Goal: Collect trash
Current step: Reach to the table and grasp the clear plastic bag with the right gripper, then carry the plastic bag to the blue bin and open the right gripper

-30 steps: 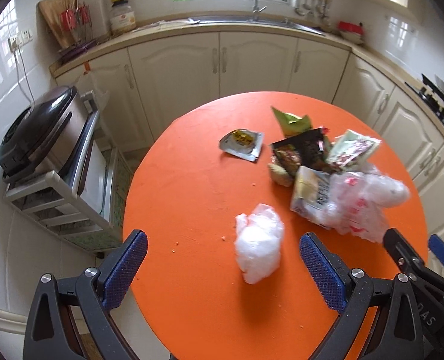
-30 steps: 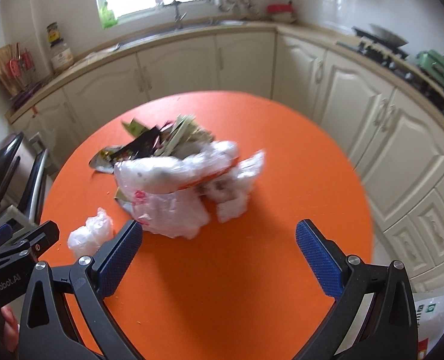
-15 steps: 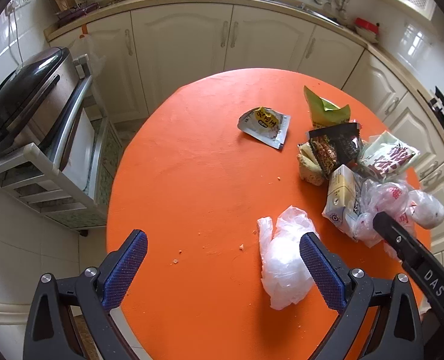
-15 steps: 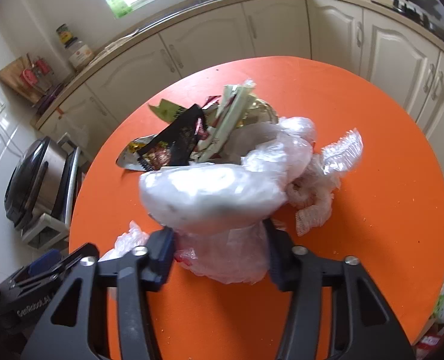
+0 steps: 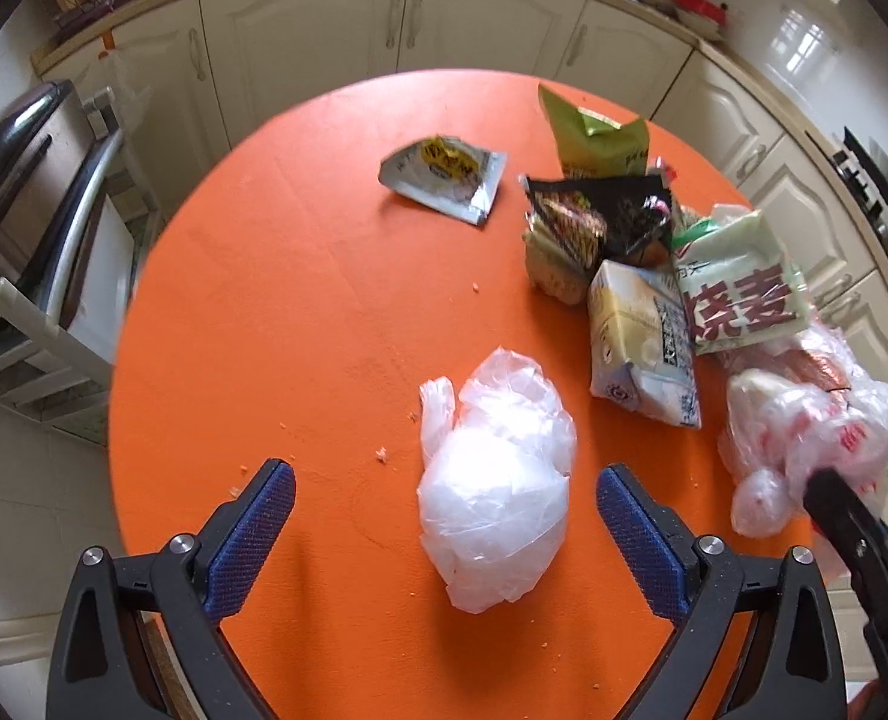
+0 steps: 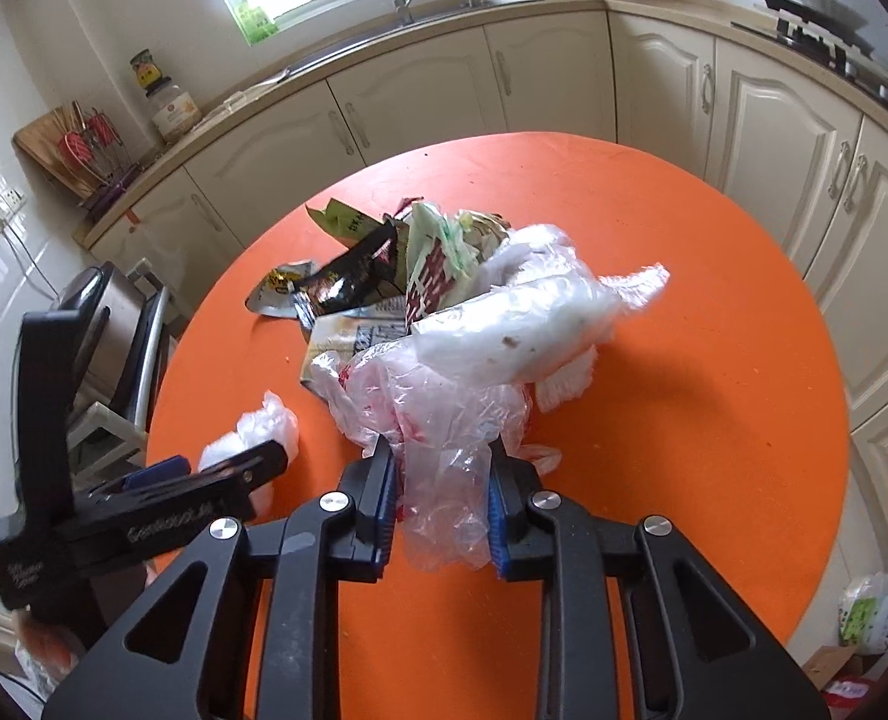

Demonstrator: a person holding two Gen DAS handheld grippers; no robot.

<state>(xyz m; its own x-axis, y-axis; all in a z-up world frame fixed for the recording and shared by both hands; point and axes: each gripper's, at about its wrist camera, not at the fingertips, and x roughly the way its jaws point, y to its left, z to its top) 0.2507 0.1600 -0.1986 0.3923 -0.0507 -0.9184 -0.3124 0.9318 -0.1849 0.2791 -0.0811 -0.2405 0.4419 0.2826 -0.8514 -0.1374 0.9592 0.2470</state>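
A clear plastic bag [image 6: 444, 420] is pinched between the closing jaws of the right hand-held gripper [image 6: 441, 495], above the orange worktop [image 6: 714, 390]. Wrappers [image 6: 384, 276] are piled just beyond it. The left hand-held gripper [image 6: 216, 474] is seen to its left, by a small crumpled bag [image 6: 264, 426].

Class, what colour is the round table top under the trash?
Orange table top, seen best in the left wrist view.

A crumpled clear plastic bag [image 5: 495, 480] lies alone on the orange surface [image 5: 300, 300]. To its right sits a loose heap: a silver-yellow sachet [image 5: 444, 177], a green packet [image 5: 597, 138], a black wrapper [image 5: 600, 219], a cream carton [image 5: 642, 342], and a red-printed plastic bag [image 6: 444, 396], apparently lifted at one end.
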